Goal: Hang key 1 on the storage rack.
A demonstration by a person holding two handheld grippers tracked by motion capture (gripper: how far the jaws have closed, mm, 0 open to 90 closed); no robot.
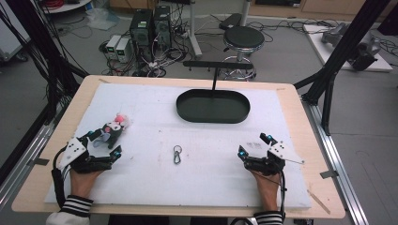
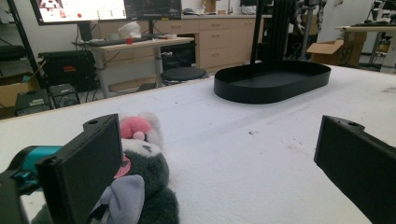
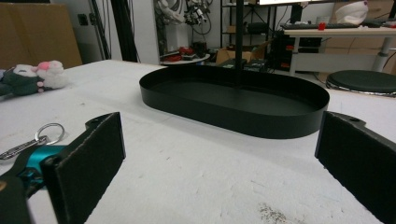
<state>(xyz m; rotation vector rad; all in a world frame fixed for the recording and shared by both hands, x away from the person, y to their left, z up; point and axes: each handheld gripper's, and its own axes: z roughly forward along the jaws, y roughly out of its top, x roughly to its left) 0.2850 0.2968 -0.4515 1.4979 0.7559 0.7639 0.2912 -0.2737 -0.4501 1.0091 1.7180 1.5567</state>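
High view: left gripper (image 1: 104, 144) sits at the lower left of the frame, resting on the white foam mat (image 1: 141, 187), held by a hand in a striped sleeve. Its jaws are spread wide, nothing pinched. A plush toy (image 1: 111, 131) lies on the mat at the far end of this gripper, just beside its outer jaw, head end with a pink patch pointing toward the upper right.

Left gripper view: the plush toy (image 2: 140, 177) shows at lower left, close against the inner face of the left-hand jaw; whether it touches the pad cannot be told. The right-hand jaw stands well apart from it, bare mat between.

High view: right gripper (image 1: 256, 145) at the lower right of the frame, also low over the mat, jaws spread, nothing between them. Right gripper view confirms: both pads far apart with bare mat between them.

Key ring (image 1: 177, 154) with a small clip lies flat at the lower middle of the high view, between the two grippers and apart from both. In the right gripper view it appears at the left edge (image 3: 39, 135), beside the left-hand jaw.

Black oval tray (image 1: 212, 118) sits at upper centre of the mat, a thin upright post rising from its far side. Tray interior looks bare.
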